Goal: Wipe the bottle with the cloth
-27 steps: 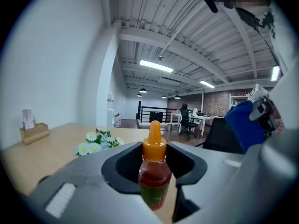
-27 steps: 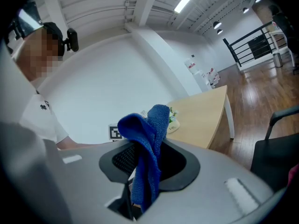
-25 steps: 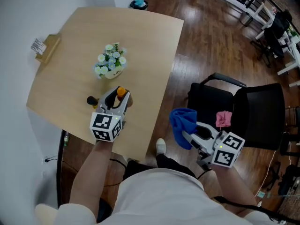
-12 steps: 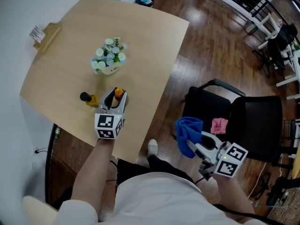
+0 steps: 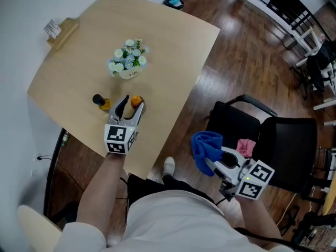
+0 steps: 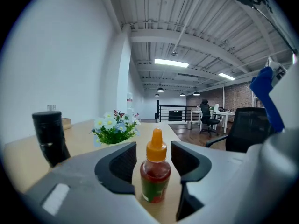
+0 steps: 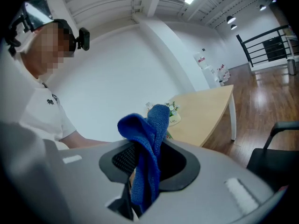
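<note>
On the bench (image 5: 173, 41), near its front edge, the small orange-capped bottle (image 6: 154, 171) stands upright between the parted jaws of the left gripper (image 5: 129, 105). That gripper is open about as wide as the bottle plus a little. From the left gripper view a thin gap seems to remain on each side, though the wide lens makes it hard to be sure neither pad brushes the bottle. The right gripper (image 5: 213, 160) is closed on a bunched blue cloth (image 7: 148, 139), which sticks up out of its jaws. It is held off the bench, over the floor beside a black chair (image 5: 286, 135), well apart from the bottle. So the cloth is in hand and the bottle is bracketed, but I judge that no wiping has begun. Left to do: clamp or steady the bottle, bring the cloth across to it, and rub its sides. A pot of flowers (image 5: 128, 63) and a dark-capped bottle (image 5: 99, 100) stand close by on the bench.
</note>
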The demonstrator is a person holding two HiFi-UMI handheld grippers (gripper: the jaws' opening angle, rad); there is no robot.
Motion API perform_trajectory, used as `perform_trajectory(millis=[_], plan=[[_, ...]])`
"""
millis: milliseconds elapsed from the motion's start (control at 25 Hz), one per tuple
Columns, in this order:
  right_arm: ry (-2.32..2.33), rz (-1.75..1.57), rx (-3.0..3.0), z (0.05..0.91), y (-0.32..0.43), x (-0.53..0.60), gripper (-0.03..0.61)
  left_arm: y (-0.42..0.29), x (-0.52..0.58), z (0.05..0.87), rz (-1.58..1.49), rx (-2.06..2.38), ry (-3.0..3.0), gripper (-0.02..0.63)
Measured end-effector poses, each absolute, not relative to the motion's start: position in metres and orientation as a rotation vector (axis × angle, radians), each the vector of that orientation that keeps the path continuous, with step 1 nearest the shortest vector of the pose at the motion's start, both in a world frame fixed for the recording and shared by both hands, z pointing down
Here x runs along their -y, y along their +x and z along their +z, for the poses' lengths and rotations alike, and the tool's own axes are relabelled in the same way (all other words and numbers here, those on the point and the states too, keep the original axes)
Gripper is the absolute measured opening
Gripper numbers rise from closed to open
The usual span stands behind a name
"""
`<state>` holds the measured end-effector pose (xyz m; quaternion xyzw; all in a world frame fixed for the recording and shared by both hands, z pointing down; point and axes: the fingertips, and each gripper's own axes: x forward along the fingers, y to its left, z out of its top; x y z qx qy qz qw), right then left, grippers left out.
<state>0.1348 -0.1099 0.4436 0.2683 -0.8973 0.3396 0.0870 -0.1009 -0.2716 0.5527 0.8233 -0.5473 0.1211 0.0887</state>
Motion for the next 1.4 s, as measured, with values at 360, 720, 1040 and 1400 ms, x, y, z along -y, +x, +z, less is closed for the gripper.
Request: perform_trajectory(millis=[360,720,1040,1400], plan=[[0.506,0.877,2.828,0.437,0.105,0.104,0.117,-0.136,0.117,0.52,0.404,1.658,2.291,0.241],[0.361,0.819,2.907,0.428,0.063,0.065,0.117,-0.147,-0.033,0.49,0.483,1.591,2.178,0.222],[0.462,0.679,2.909,0.404,0.027,-0.034,0.118,-0.144,-0.116,0.449,0.344,1.357,2.423,0.201],[0.619,0.628,2.857,0.386,-0.01,-0.197,0.118,-0.171,-0.253,0.432,0.262,1.169,2.568,0.199]])
